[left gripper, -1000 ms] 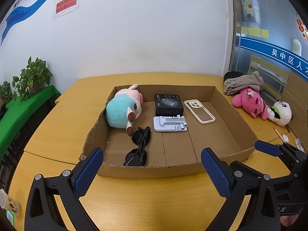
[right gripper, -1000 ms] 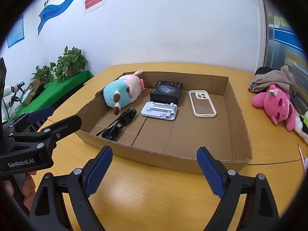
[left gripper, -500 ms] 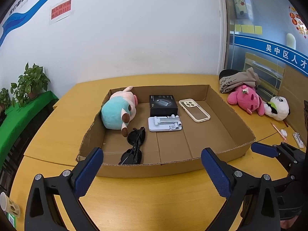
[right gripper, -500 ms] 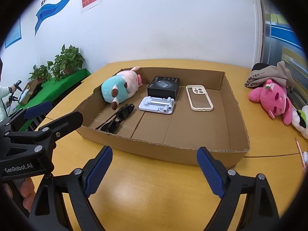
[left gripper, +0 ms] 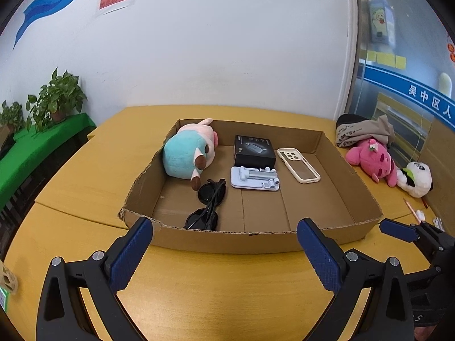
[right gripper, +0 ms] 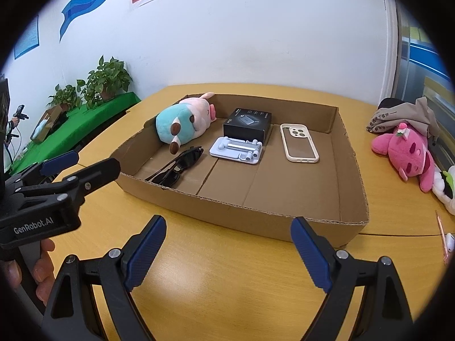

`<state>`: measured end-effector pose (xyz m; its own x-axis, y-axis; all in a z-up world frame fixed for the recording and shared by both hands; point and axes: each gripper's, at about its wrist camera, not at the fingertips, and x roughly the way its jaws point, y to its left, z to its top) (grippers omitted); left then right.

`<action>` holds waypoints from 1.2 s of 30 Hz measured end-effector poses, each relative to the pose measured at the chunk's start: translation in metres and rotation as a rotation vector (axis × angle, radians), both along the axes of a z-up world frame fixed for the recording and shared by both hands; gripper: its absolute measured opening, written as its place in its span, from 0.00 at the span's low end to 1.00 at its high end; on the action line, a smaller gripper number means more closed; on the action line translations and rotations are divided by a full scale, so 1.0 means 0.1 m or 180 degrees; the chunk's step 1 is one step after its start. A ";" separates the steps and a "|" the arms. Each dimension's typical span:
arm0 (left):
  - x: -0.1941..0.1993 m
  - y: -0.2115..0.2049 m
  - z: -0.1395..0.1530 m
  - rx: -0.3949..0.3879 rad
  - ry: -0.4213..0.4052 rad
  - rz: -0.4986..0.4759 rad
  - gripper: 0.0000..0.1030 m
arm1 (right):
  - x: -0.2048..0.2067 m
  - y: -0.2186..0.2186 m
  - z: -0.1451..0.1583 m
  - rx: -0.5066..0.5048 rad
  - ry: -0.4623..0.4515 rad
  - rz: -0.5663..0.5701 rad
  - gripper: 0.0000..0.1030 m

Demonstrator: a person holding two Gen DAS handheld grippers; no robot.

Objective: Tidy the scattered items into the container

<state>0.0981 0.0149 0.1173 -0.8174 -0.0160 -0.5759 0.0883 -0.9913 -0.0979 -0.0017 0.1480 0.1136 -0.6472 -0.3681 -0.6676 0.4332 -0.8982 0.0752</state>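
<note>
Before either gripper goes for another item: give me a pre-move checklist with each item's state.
1. Left gripper open, holding nothing: ok.
2. Right gripper open, holding nothing: ok.
3. Cardboard box has bare floor on its right side: ok.
4. Pink plush lies on the table outside the box: not ok.
5. Panda plush outside the box: not ok.
6. Sunglasses inside the box: ok.

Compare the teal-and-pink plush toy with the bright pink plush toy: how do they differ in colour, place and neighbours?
The teal-and-pink plush toy lies inside the cardboard box, in its far left corner; the bright pink plush toy lies outside, on the table to the box's right. The first is two-toned with brown feet; the second is pink all over. The first lies near sunglasses; the second touches a panda plush. Both lie on their sides, ungripped.
</note>
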 end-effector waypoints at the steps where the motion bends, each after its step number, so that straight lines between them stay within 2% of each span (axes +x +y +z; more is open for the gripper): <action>1: 0.00 -0.02 0.00 0.0015 -0.0017 -0.0006 1.00 | -0.01 -0.02 0.00 0.0003 -0.0004 -0.0004 0.87; 10: -0.02 0.02 0.11 -0.0241 0.0006 -0.0166 1.00 | 0.05 -0.14 -0.01 -0.0145 -0.0006 -0.0041 0.87; 15: -0.03 0.09 0.05 -0.0297 -0.0013 -0.0307 1.00 | 0.05 -0.14 -0.05 -0.0083 -0.0041 -0.0091 0.87; 17: -0.07 0.13 0.00 -0.0321 -0.0103 -0.0326 1.00 | 0.06 -0.12 -0.04 -0.0085 -0.0024 -0.0104 0.87; 22: -0.17 0.17 -0.05 -0.0187 -0.0240 -0.0355 1.00 | 0.01 -0.04 -0.04 -0.0057 -0.0018 -0.0104 0.87; 26: -0.20 0.13 -0.10 -0.0014 -0.0338 -0.0322 1.00 | -0.02 0.00 -0.01 0.0025 0.0035 -0.0093 0.87; 31: -0.21 0.13 -0.15 -0.0027 -0.0400 -0.0257 1.00 | -0.06 0.00 -0.09 -0.0014 -0.0027 -0.0075 0.87; 36: -0.14 0.18 -0.14 -0.0308 -0.0307 -0.0009 1.00 | -0.07 -0.01 -0.14 -0.0026 -0.0070 -0.0043 0.87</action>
